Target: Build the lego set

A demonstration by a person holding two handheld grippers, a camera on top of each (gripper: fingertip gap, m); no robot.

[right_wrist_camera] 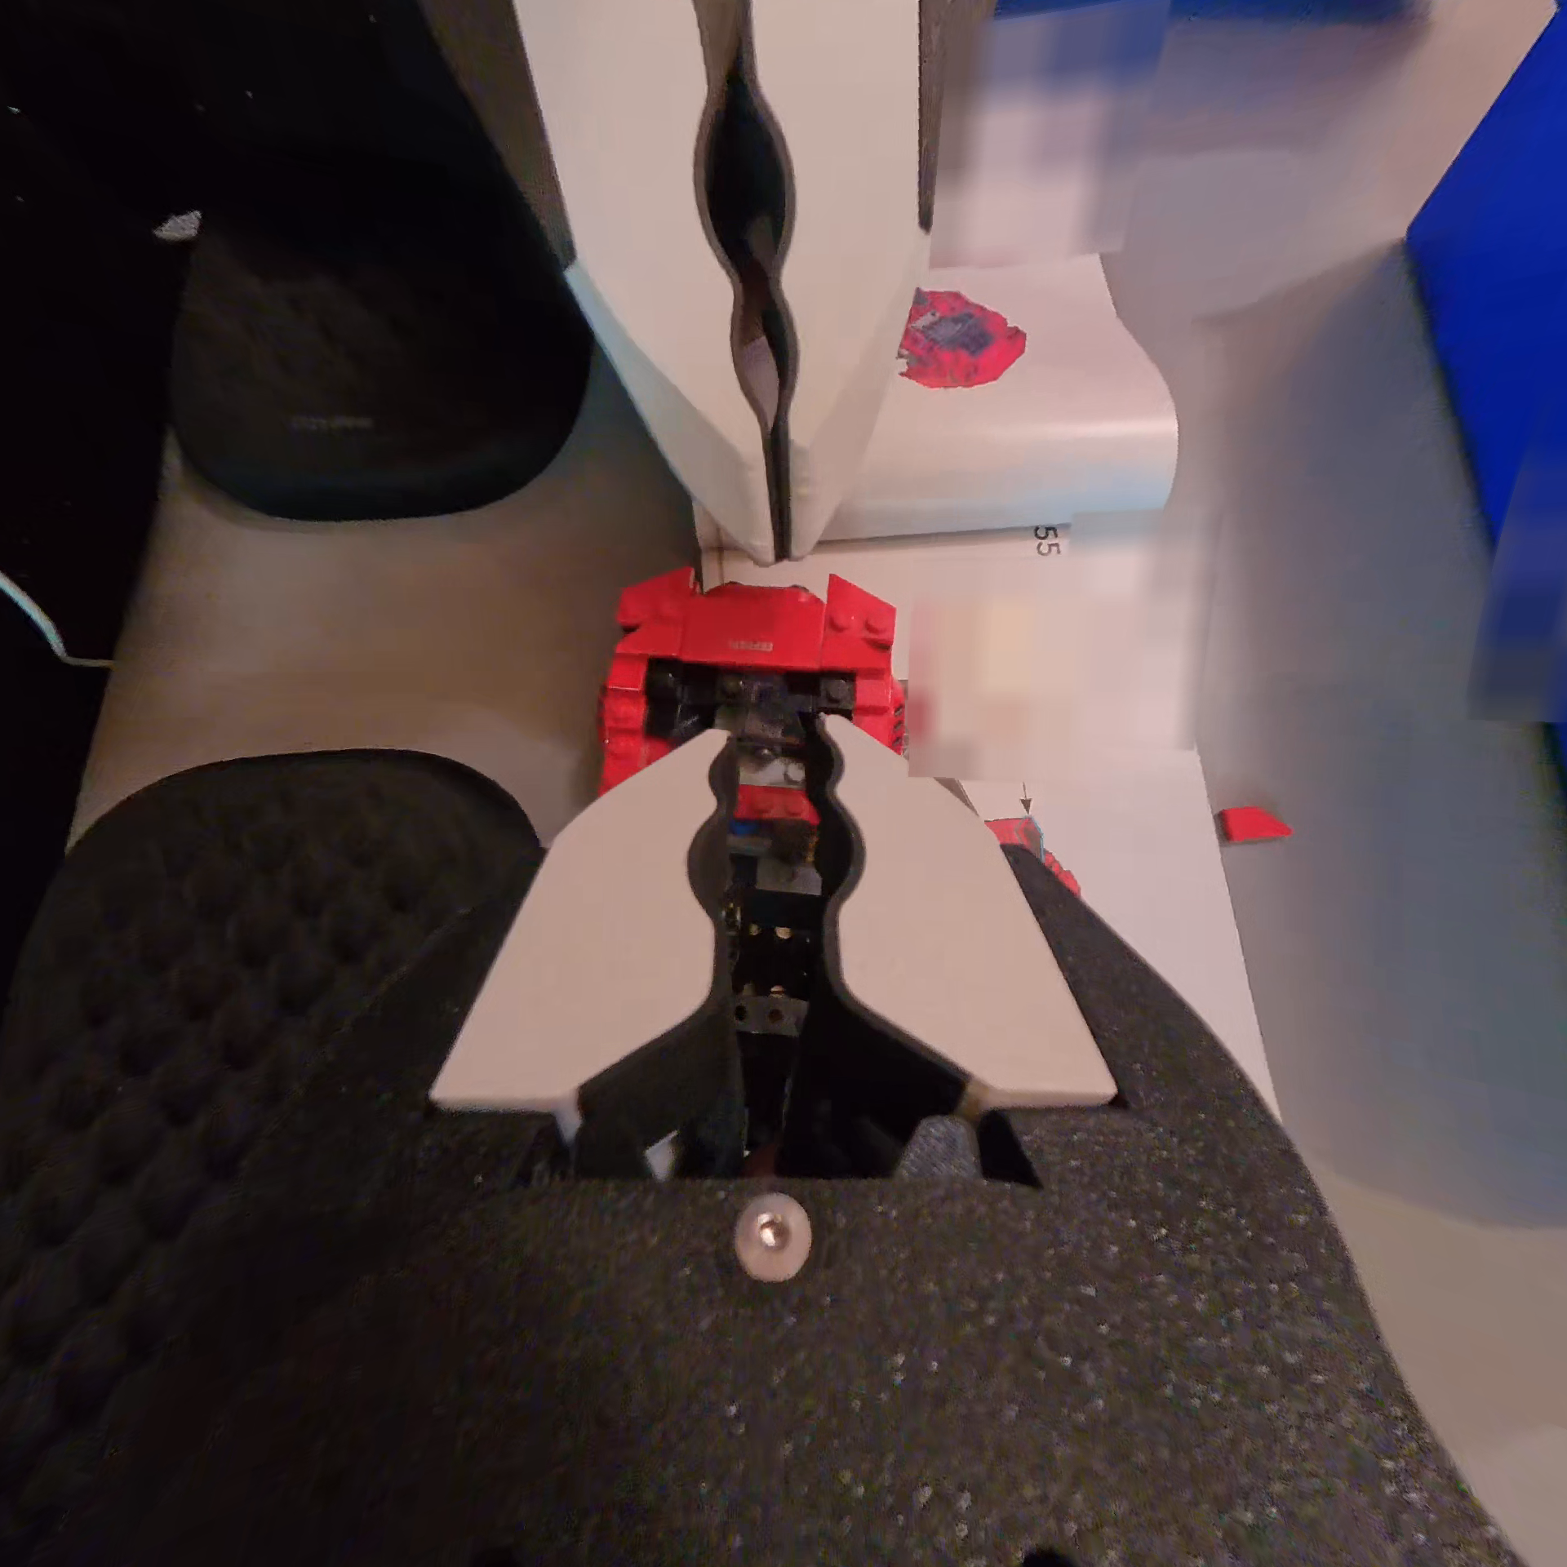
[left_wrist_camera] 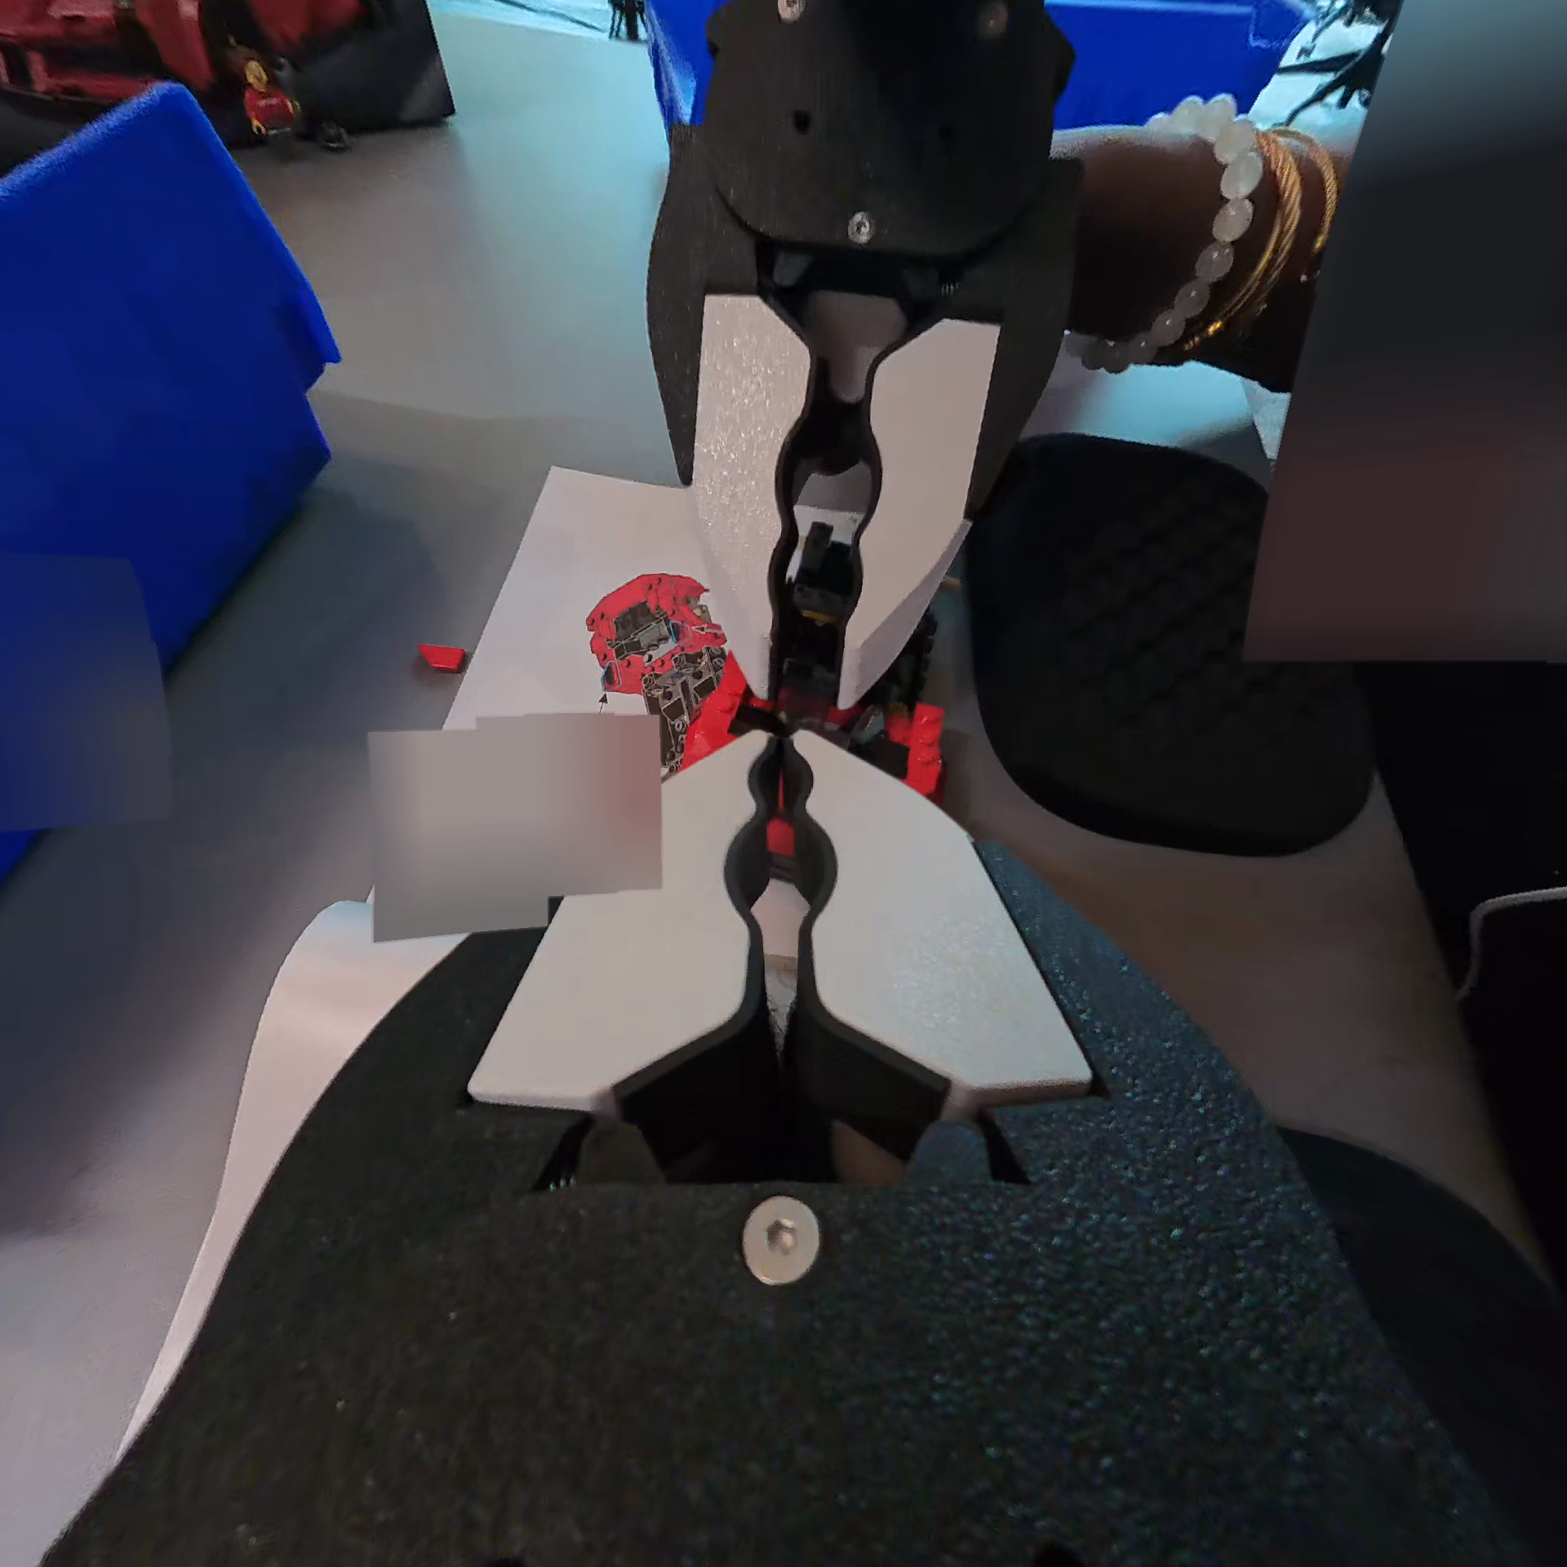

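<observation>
A red and black lego model [right_wrist_camera: 755,632] sits at the edge of an open instruction booklet [right_wrist_camera: 1017,458]. My right gripper [right_wrist_camera: 770,733] is shut on the model's black and grey middle, one finger on each side. In the left wrist view it [left_wrist_camera: 805,699] comes down from the top over the model [left_wrist_camera: 920,746]. My left gripper [left_wrist_camera: 776,739] is shut, with its tips right at the model's near red end. In the right wrist view it [right_wrist_camera: 776,555] points down at the model's far edge. I cannot tell whether it pinches a small piece.
A loose red piece [left_wrist_camera: 441,657] lies on the grey table left of the booklet [left_wrist_camera: 577,543]; it also shows in the right wrist view [right_wrist_camera: 1253,824]. Blue bins [left_wrist_camera: 127,381] stand at the left and back. Black mesh pads [left_wrist_camera: 1128,636] lie beside the model. A hand with bracelets [left_wrist_camera: 1187,237] holds the right gripper. Only a small space, under 4 cm, lies between the two pairs of fingers.
</observation>
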